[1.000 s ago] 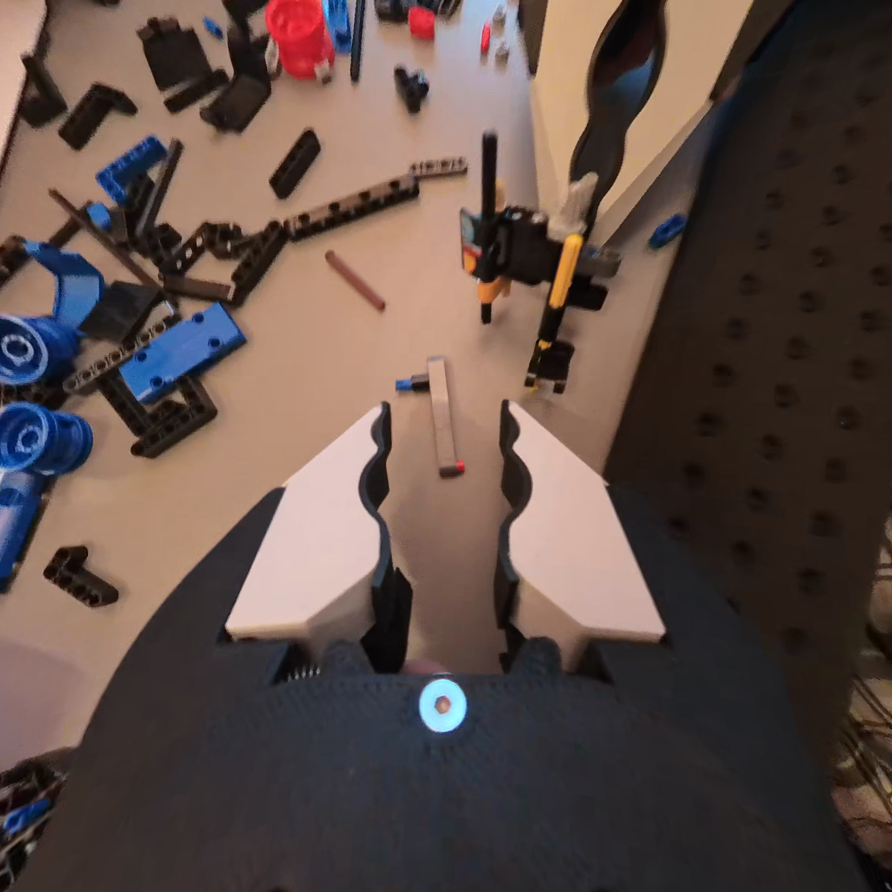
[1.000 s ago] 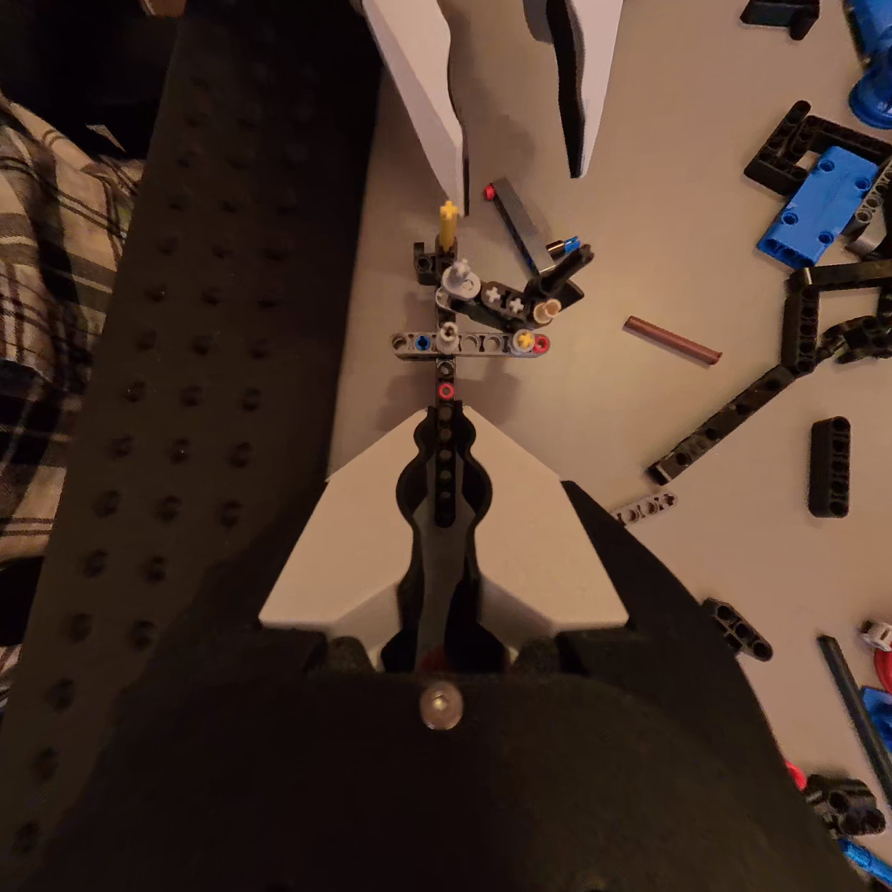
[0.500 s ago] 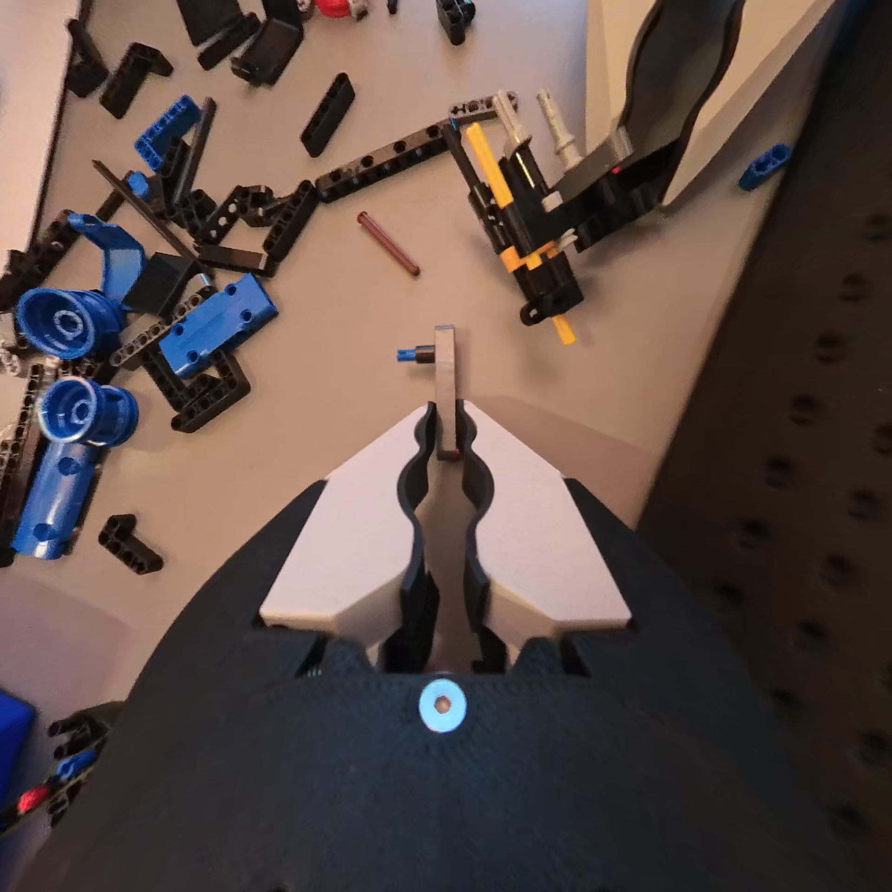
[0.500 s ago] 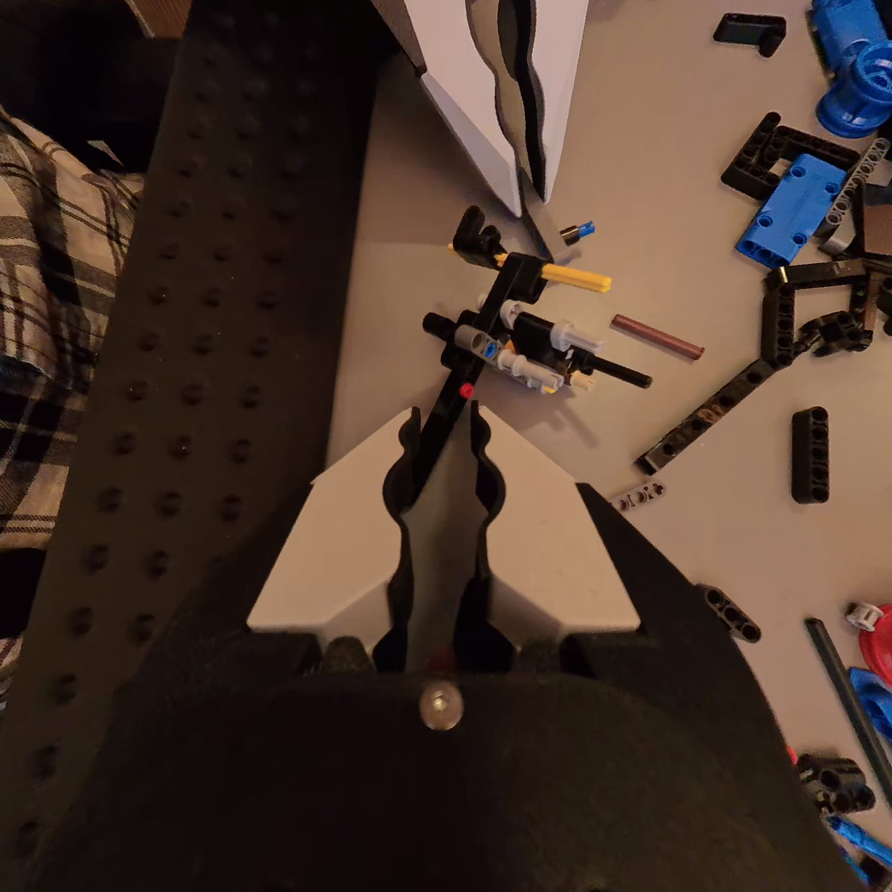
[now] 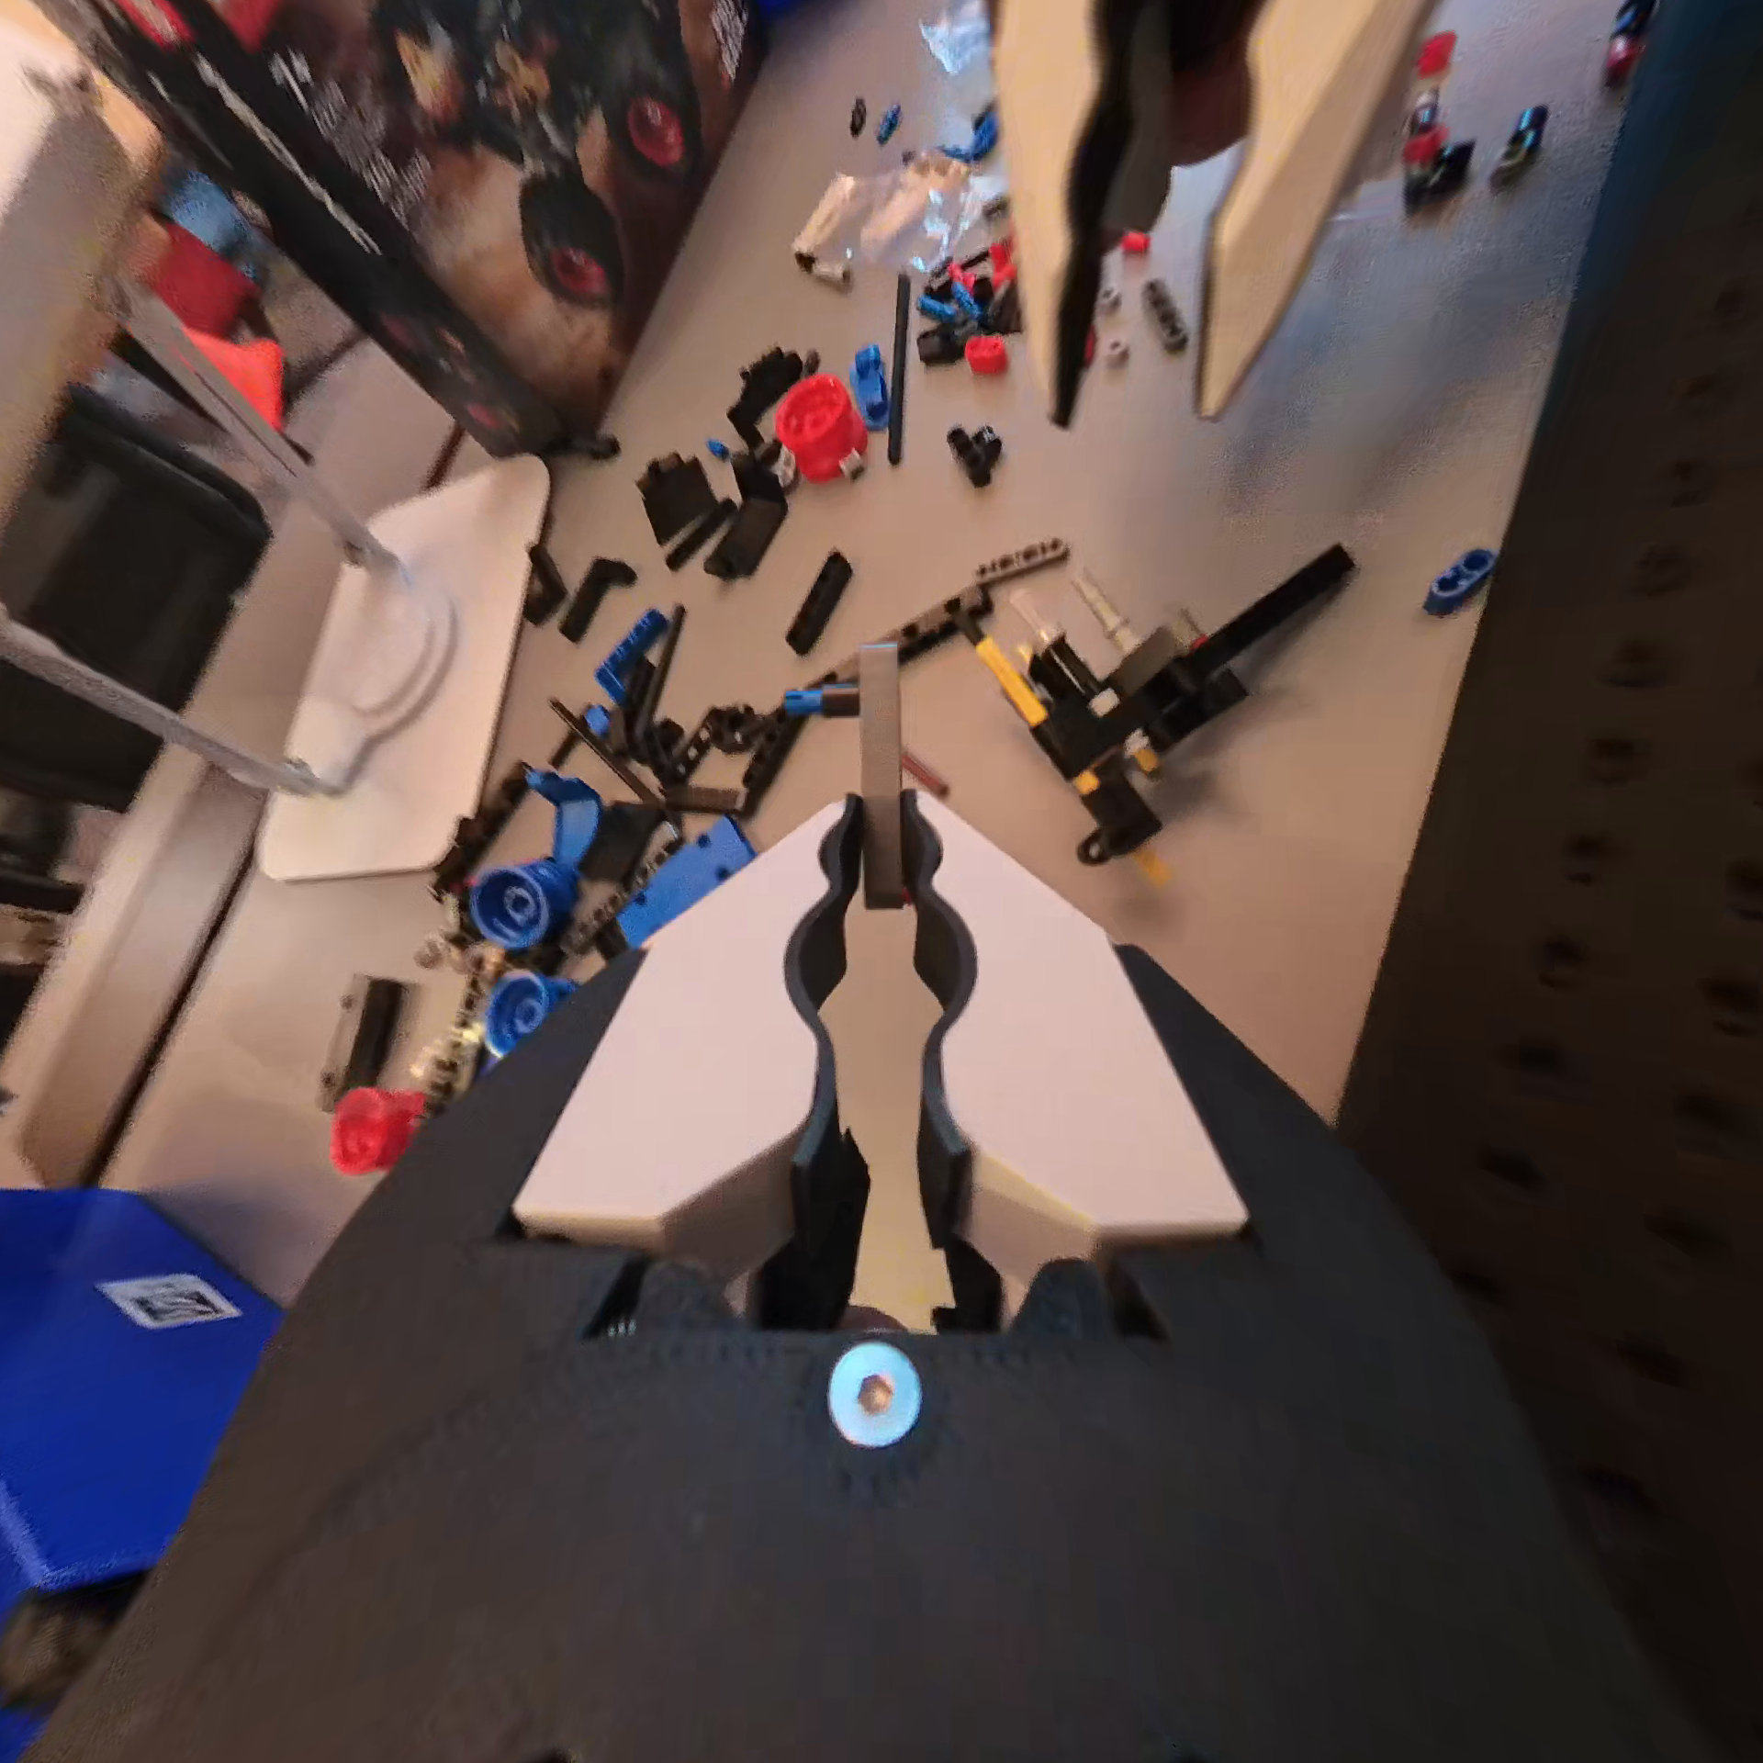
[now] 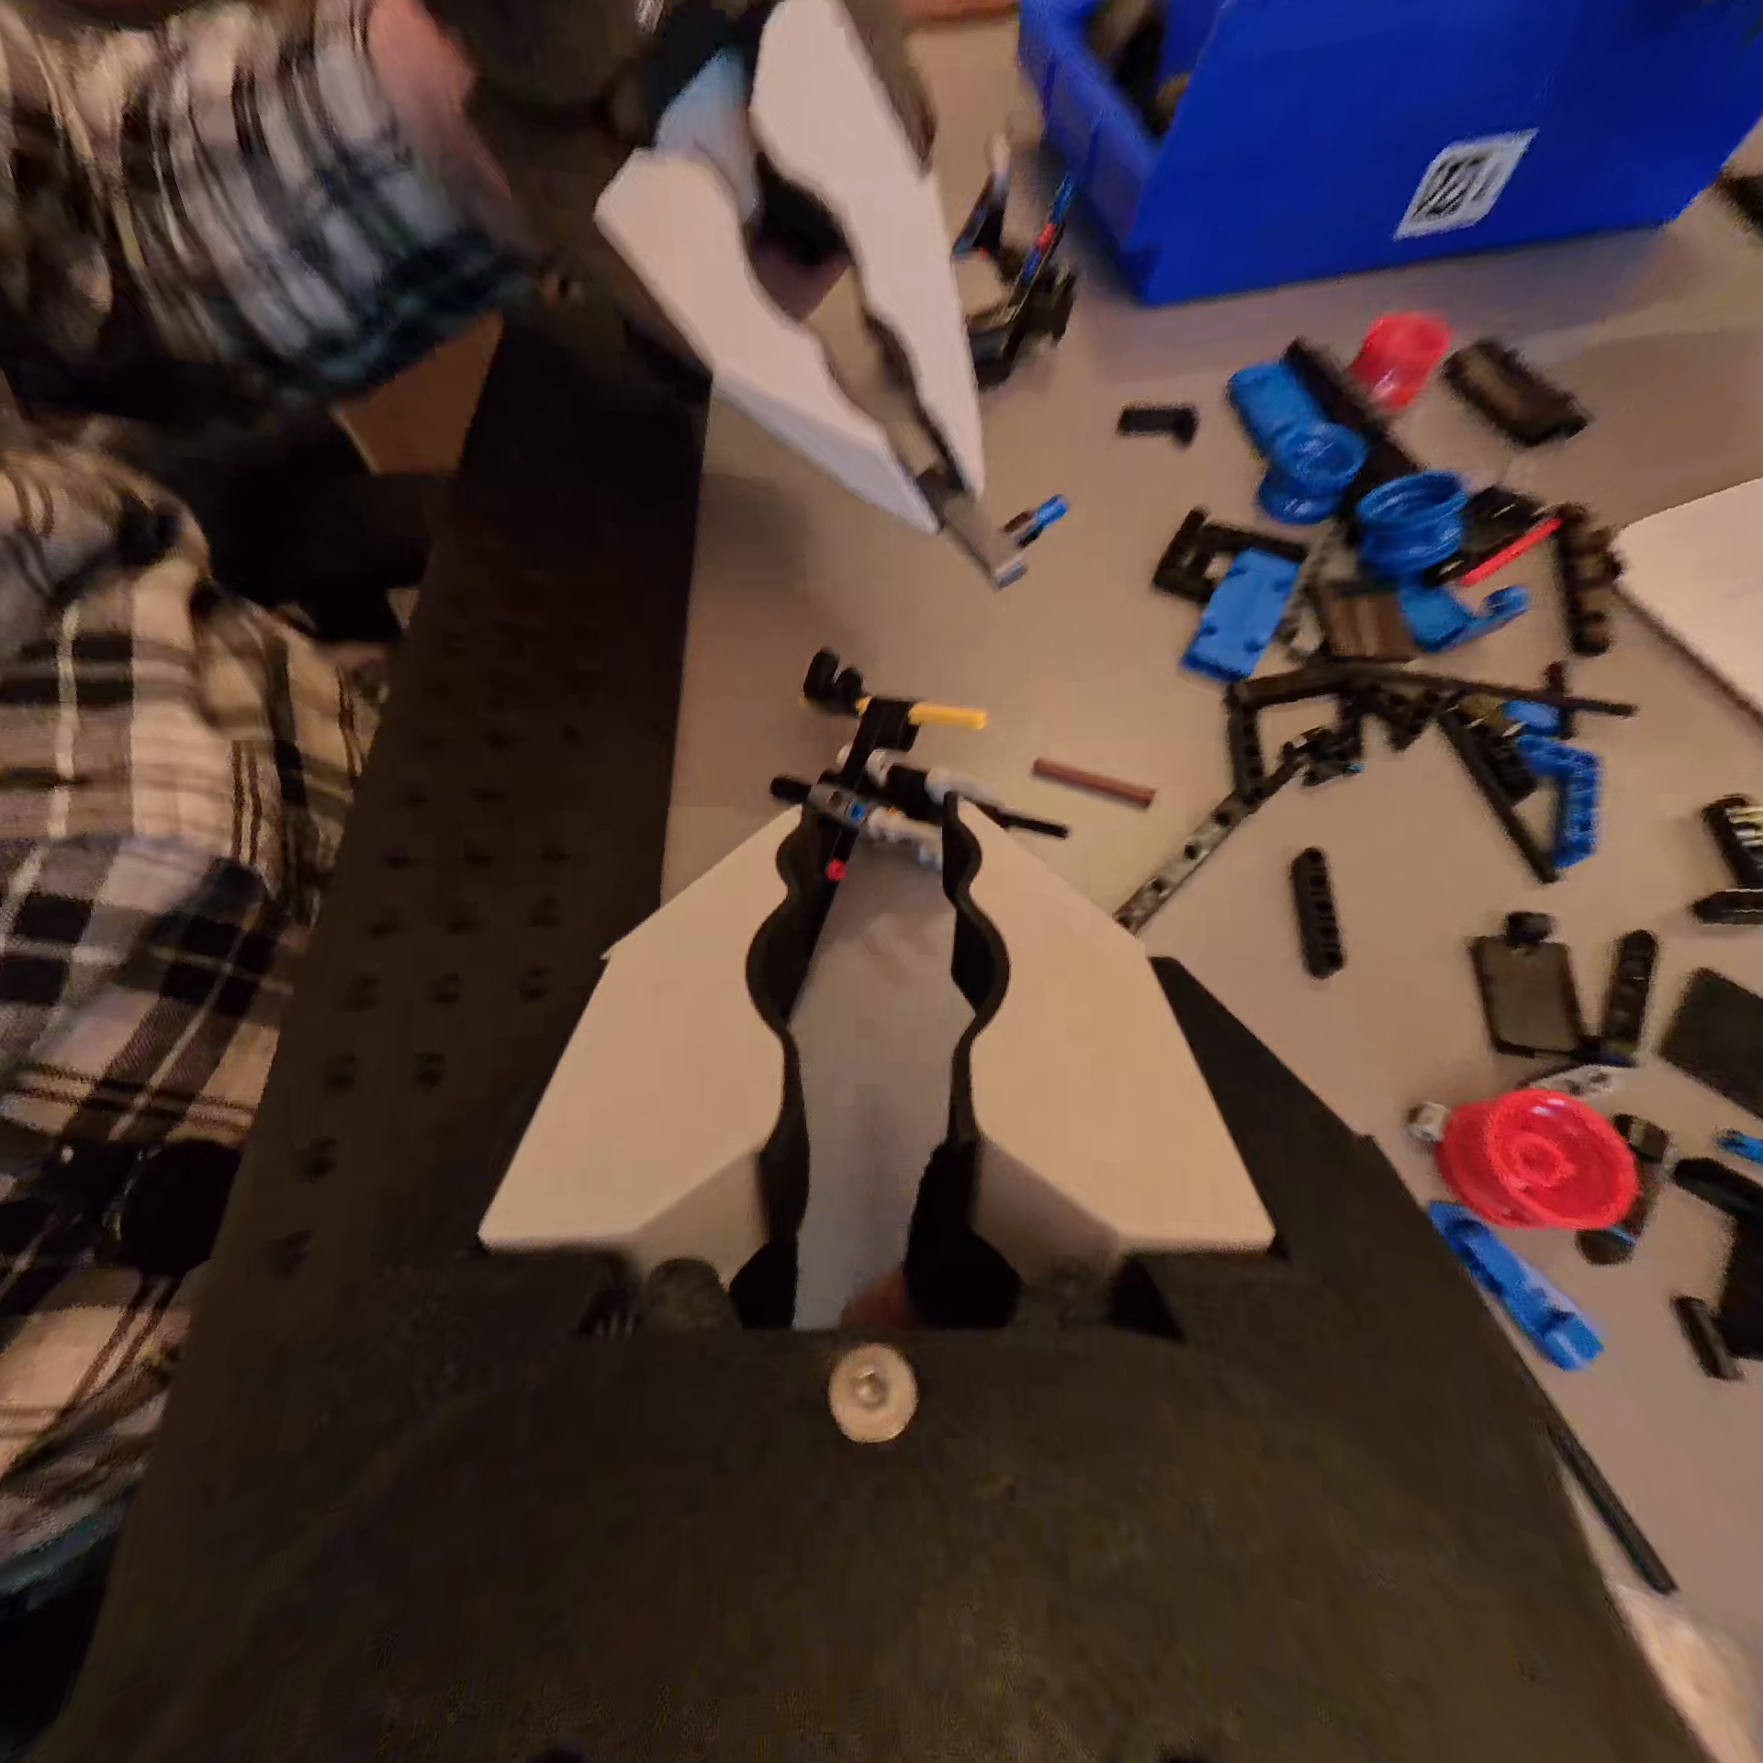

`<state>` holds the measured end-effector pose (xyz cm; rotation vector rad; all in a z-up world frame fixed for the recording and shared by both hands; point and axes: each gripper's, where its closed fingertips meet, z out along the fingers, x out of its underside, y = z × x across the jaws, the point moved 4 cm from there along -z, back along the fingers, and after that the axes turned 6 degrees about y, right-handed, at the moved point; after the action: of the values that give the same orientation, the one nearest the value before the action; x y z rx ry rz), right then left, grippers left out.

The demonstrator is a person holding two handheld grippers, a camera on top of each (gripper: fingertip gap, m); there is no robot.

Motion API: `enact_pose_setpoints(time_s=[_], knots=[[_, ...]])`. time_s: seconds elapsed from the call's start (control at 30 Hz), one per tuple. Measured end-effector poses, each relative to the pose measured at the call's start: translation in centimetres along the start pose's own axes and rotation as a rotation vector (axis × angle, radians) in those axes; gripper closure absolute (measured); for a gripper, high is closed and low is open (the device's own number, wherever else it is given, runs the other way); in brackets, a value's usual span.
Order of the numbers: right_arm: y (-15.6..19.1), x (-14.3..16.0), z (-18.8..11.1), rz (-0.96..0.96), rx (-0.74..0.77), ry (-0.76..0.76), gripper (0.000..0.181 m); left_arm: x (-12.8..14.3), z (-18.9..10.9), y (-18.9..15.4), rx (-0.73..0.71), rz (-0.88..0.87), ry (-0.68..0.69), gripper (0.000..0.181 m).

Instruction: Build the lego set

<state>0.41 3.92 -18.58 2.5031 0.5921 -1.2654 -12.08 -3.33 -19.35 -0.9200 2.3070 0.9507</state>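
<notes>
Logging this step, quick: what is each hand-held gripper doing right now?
Left hand-held gripper: closed on the grey beam.
Right hand-held gripper: open, straddling the black assembly on the table.

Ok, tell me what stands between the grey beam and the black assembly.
Nothing visible. The grey beam, held above the table, has open air towards the black assembly; the loose parts lie off to the other side.

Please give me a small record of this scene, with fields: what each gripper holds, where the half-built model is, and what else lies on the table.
left gripper: shut on grey beam, lifted off the table
grey beam: carries a blue pin on its side
right gripper: open, around the end of the assembly
assembly: black with yellow axles, lying on the table
loose parts: blue wheels, red wheel, brown axle
blue bin: far end of table
</notes>
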Motion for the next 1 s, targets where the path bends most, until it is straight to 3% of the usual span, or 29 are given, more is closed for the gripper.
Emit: enact_pose_setpoints(time_s=[0.2, 0.33, 0.7, 0.87, 1.0], knots=[[-2.2, -2.8, -1.6, 0.055, 0.087, -0.152, 0.156, -3.5, -0.2, 0.0, -0.102, 0.126, -0.099, 0.176], [-2.0, -3.6, -2.0, 0.081, 0.055, -0.207, 0.156, -4.7, -0.1, -0.2, -0.157, 0.25, -0.143, 0.176], [-0.8, -3.3, -2.1, 0.154, -0.019, -0.243, 0.173, -6.6, 0.4, -1.5, -0.213, 0.588, -0.217, 0.176], [-1.2, -2.9, -2.5, 0.185, 0.005, -0.263, 0.177, -6.9, 0.8, -1.1, -0.231, 0.607, -0.236, 0.174], [-1.4, -2.0, -3.1, 0.22, 0.039, -0.276, 0.177, -5.5, 0.9, 0.5, -0.023, 0.317, -0.165, 0.115]])
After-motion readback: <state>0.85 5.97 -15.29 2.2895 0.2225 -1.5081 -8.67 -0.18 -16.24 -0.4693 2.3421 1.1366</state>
